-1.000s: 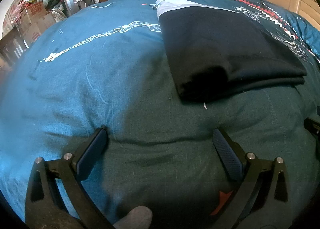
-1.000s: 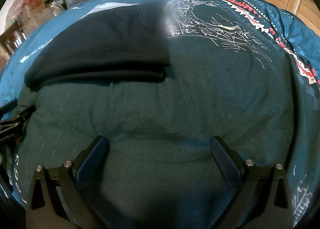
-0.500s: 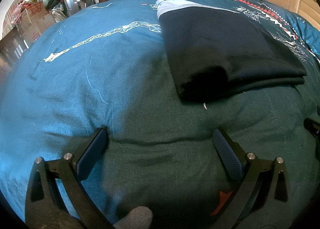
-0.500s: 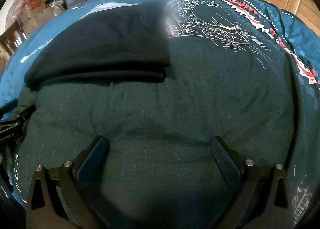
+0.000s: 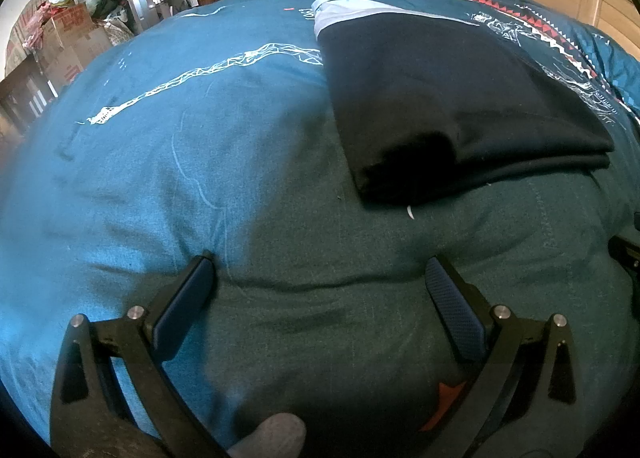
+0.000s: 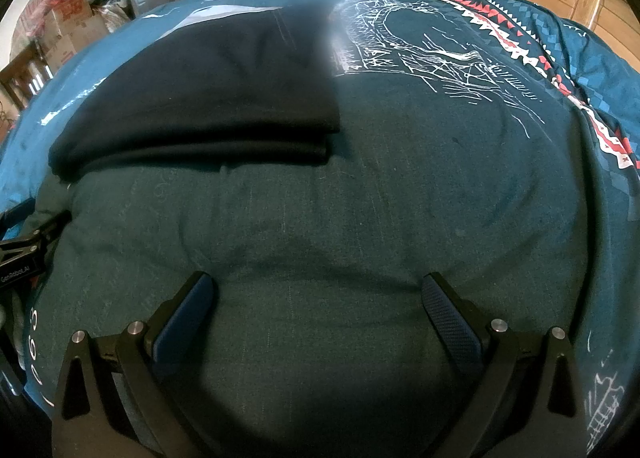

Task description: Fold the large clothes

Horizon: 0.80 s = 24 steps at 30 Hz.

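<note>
we hold left gripper [image 5: 318, 290] spread wide, grasping nothing | right gripper [image 6: 318, 306] likewise agape and empty | folded black garment [image 5: 452, 105] lies flat on teal bedspread [image 5: 180, 161]; ahead of both grippers

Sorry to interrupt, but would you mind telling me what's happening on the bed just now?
A person is folding clothes with a handheld gripper in each hand. A black garment lies folded in layers on the teal bedspread. Both the left gripper and the right gripper are open and empty, sitting low over the bedspread short of the garment's near edge. Nothing is being gripped at this moment.
</note>
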Available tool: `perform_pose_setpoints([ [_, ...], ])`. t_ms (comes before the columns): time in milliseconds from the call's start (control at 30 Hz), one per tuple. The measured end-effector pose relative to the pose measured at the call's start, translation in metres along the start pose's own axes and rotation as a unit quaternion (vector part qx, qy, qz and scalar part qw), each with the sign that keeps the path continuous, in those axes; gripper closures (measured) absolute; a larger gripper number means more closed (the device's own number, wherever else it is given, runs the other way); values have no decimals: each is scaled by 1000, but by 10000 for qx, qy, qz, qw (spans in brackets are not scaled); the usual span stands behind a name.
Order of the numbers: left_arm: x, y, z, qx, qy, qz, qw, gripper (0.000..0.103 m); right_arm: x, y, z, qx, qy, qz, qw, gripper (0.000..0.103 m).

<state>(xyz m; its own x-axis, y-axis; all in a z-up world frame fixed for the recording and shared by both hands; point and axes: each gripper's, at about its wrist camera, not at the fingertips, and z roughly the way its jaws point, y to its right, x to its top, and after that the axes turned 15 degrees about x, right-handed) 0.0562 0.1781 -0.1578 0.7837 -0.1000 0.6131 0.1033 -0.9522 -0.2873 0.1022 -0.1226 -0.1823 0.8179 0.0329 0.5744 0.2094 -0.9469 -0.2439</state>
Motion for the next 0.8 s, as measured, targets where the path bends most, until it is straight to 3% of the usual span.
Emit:
perform_pose_setpoints([
  [800, 1, 1, 1, -3, 0, -7, 10000, 0, 2, 1, 4, -2, 36, 56, 10000, 0],
])
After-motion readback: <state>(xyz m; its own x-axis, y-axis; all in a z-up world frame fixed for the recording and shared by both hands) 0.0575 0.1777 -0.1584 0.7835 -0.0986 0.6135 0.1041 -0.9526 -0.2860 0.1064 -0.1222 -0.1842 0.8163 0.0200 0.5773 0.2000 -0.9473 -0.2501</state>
